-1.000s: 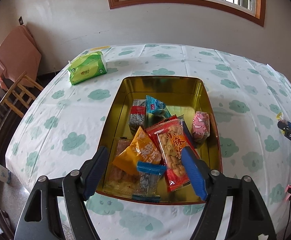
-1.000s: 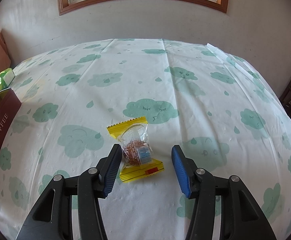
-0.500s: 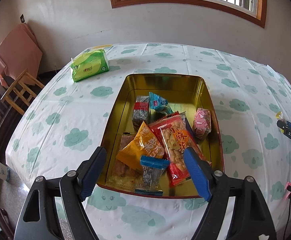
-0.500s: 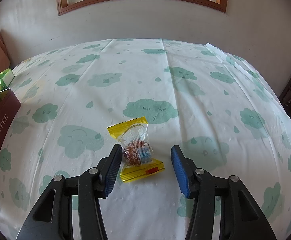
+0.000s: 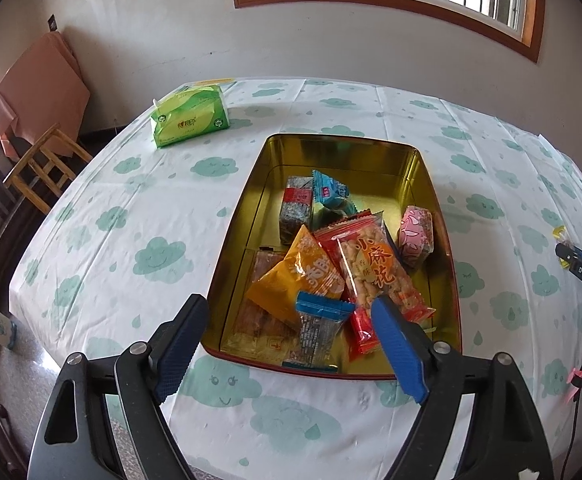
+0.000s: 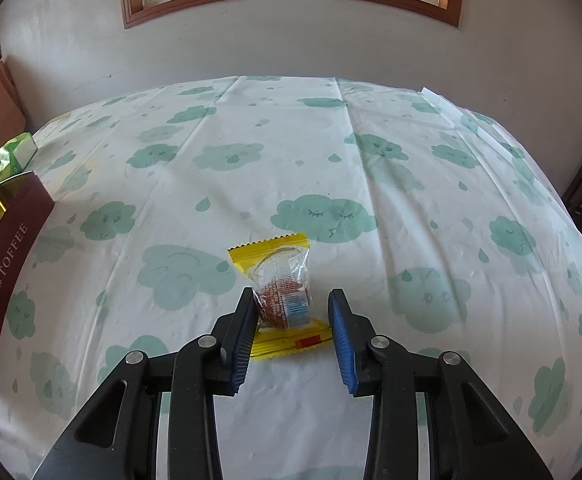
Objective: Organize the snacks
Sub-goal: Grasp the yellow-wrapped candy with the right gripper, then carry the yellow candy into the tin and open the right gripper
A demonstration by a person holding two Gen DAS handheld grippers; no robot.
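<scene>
Closing in, my right gripper [image 6: 293, 322] has the yellow-ended snack packet [image 6: 283, 296] between its jaws on the tablecloth [image 6: 411, 184]: left pad touching, right pad still clear. Next I'd finish the pinch, then lift toward the gold tin [image 5: 443, 248], where my left gripper [image 5: 289, 346] hovers wide open and empty.

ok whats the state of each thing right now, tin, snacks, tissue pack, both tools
toffee tin: lid off, partly filled with snack packs
yellow-wrapped snack: lying flat on the tablecloth, outside the tin, between the right tool's fingers
green tissue pack: lying on the table, apart from the tin
left tool: open, empty, over the tin's near end
right tool: jaws have just been closing around the snack, not yet clamped
</scene>
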